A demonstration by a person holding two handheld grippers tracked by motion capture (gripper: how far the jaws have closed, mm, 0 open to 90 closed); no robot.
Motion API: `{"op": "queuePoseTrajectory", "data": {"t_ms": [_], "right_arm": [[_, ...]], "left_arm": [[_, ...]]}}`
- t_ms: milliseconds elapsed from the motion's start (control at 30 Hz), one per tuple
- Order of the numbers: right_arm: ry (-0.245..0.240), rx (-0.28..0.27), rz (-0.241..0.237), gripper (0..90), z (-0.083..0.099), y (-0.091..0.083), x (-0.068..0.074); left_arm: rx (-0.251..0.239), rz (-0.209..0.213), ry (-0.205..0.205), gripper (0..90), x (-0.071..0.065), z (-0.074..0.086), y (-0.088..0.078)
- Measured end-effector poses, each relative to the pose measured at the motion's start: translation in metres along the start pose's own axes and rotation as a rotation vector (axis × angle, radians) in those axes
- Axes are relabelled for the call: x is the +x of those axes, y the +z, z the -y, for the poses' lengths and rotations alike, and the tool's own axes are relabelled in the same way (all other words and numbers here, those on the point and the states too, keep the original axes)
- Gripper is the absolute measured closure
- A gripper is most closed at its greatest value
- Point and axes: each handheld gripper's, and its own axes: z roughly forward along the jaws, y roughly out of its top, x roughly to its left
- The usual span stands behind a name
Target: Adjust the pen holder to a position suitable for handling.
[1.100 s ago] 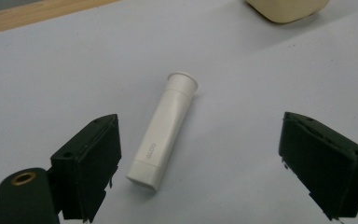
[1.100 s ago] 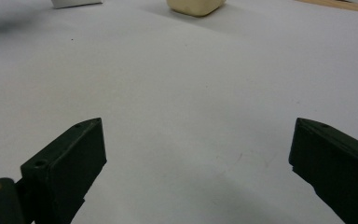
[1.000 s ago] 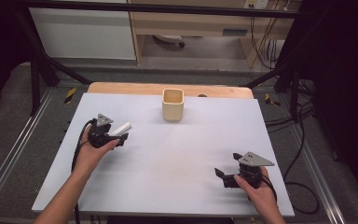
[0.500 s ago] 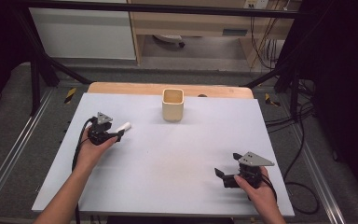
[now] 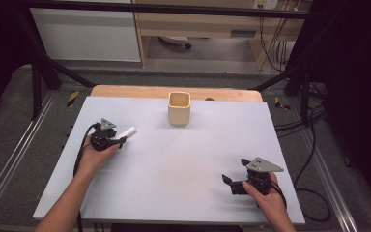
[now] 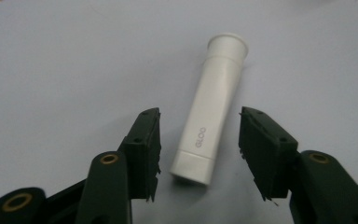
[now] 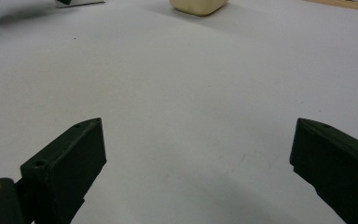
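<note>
1. Partly hidden: in the high view the near end of the white tube [image 5: 128,131] sits under the left gripper [image 5: 119,140], so just its far end pokes out toward the cup [image 5: 179,108].
2. In the left gripper view the tube [image 6: 212,107] shows whole, w/ small grey lettering near its squared end; the wording is hard to read for sure.
3. Left gripper [image 6: 199,154]: jaws approx. half closed, one each side of the tube's squared end, a gap of table showing on both sides. Pads not pressing, so nothing gripped yet.
4. Tube lies flat on the table [image 5: 174,164], left of the cup & a bit nearer the person, flared end pointing away from the gripper.
5. Right gripper [image 5: 230,182]: well apart from the cup, toward the person & to its right. In the right gripper view [image 7: 198,154] the jaws stand wide w/ bare table between; holds nothing.
6. That view cuts the cup [image 7: 198,6] off at the top edge; only its base shows.
7. Vs. earlier frames: left gripper's jaws have just been closing in around the tube, & the gripper has come lower onto it. Tube, cup & right gripper sit as before.
</note>
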Motion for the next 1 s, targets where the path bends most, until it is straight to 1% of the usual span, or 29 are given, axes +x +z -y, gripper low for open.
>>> {"op": "queuePoseTrajectory", "data": {"t_ms": [33, 67, 100, 133, 167, 200, 233, 267, 367, 500, 533, 600, 667, 700, 733, 767, 800, 900, 1000], "right_arm": [[0.000, 0.000, 0.000, 3.9, 0.000, 0.000, 0.000], [0.000, 0.000, 0.000, 3.9, 0.000, 0.000, 0.000], [-0.003, 0.001, 0.000, 3.8, 0.000, 0.000, 0.000], [-0.003, 0.001, 0.000, 3.8, 0.000, 0.000, 0.000], [-0.004, 0.001, 0.000, 3.9, 0.000, 0.001, 0.000], [-0.004, 0.001, 0.000, 3.9, 0.000, 0.000, 0.000], [-0.003, 0.000, -0.001, 3.9, 0.000, 0.000, 0.000], [-0.002, 0.000, -0.002, 3.9, 0.000, 0.000, 0.000], [-0.002, 0.001, -0.002, 3.8, 0.000, 0.001, 0.000], [-0.005, 0.000, -0.003, 3.8, -0.001, 0.001, 0.000], [-0.001, -0.005, -0.002, 3.8, -0.001, 0.000, 0.000], [-0.001, -0.009, 0.000, 3.8, -0.001, 0.000, 0.000], [-0.004, -0.017, -0.001, 3.8, -0.002, -0.002, 0.000], [-0.005, -0.017, -0.002, 3.8, -0.002, -0.002, 0.001], [-0.005, -0.017, -0.002, 3.8, -0.002, -0.002, 0.001], [-0.014, -0.017, 0.000, 3.8, -0.003, -0.001, 0.002], [-0.014, -0.017, 0.000, 3.8, -0.003, -0.001, 0.002], [-0.053, -0.021, 0.012, 3.5, -0.004, -0.001, 0.007], [-0.076, -0.022, 0.015, 3.4, -0.005, 0.000, 0.011]], "left_arm": [[0.000, 0.000, 0.000, 54.0, 0.000, 0.000, 0.000], [0.002, 0.005, -0.004, 54.0, 0.000, 0.001, 0.001], [0.008, 0.007, -0.004, 58.4, 0.001, 0.001, 0.002], [0.006, 0.015, -0.004, 58.4, 0.001, 0.002, 0.003], [0.000, 0.018, -0.005, 60.9, 0.001, 0.002, 0.004], [-0.002, 0.024, -0.002, 64.8, 0.001, 0.002, 0.004], [-0.003, 0.041, 0.005, 69.7, 0.001, 0.003, 0.003], [-0.006, 0.043, 0.019, 70.8, -0.001, 0.003, 0.003], [0.003, 0.023, 0.059, 71.2, -0.004, 0.002, 0.003], [0.018, 0.010, 0.061, 71.5, -0.007, 0.000, 0.002], [0.024, 0.010, 0.059, 71.6, -0.008, -0.001, 0.001], [0.035, 0.015, 0.069, 71.6, -0.011, -0.002, -0.001], [0.045, 0.022, 0.087, 71.7, -0.013, -0.004, -0.005], [0.037, 0.033, 0.094, 71.7, -0.015, -0.006, -0.011], [0.037, 0.033, 0.094, 71.7, -0.015, -0.006, -0.011], [0.028, 0.048, 0.091, 71.7, -0.017, -0.009, -0.016], [0.028, 0.048, 0.091, 71.7, -0.017, -0.009, -0.016], [0.022, 0.079, 0.100, 71.7, -0.024, -0.015, -0.024], [0.026, 0.108, 0.129, 71.7, -0.034, -0.021, -0.030]]}}
